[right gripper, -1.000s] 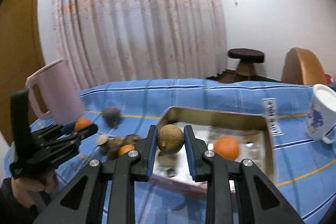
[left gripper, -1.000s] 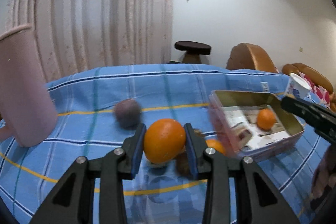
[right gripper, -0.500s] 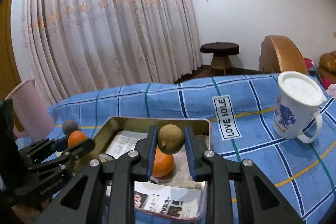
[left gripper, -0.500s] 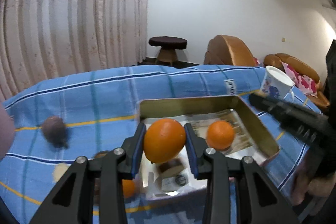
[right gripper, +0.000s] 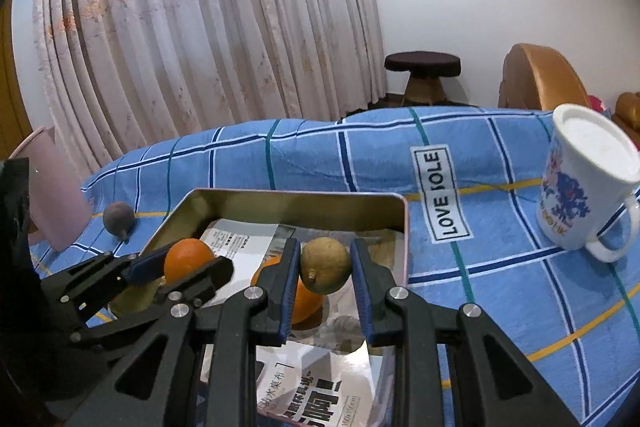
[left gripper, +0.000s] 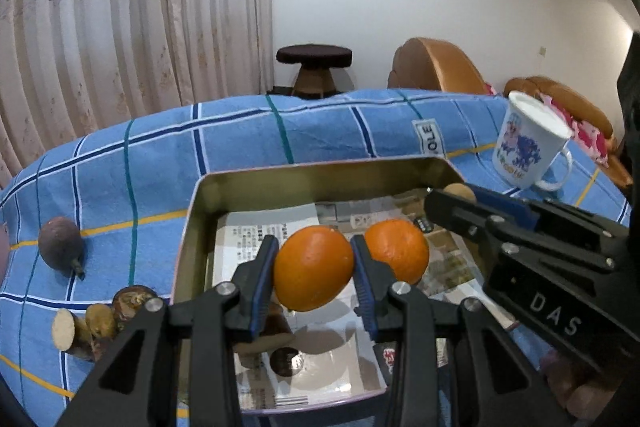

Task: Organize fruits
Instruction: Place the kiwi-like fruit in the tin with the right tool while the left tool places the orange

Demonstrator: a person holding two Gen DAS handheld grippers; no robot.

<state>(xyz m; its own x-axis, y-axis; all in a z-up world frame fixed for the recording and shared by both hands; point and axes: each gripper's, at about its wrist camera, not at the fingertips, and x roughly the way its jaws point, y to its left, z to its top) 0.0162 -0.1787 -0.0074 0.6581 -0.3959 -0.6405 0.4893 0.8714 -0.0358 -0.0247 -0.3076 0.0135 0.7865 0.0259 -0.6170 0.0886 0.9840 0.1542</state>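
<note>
From the left wrist view, our left gripper is clenched on an orange, which sits squarely between the two fingers and hangs over the near half of the metal tray. Just past the right finger a second orange already lies on the newspaper lining. Off to the left of the fingers, on the blue checked cloth, a purple fruit and a cluster of small brown fruits wait outside the tray. To place well, we judge that we should lower until the orange nearly meets the paper, choose bare lining to the left of the resting orange, and open slowly so it does not roll.

From the right wrist view, our right gripper is grasping a brownish-green round fruit, held firmly between its fingers above the tray's right side, with the resting orange directly beneath and behind the left finger. The left gripper with its orange is close on the left. We reckon the two tools should release in turn, not together, and the right one should shift toward the free corner ahead of its fingers before it lets go. The white mug stands well apart on the right.
</note>
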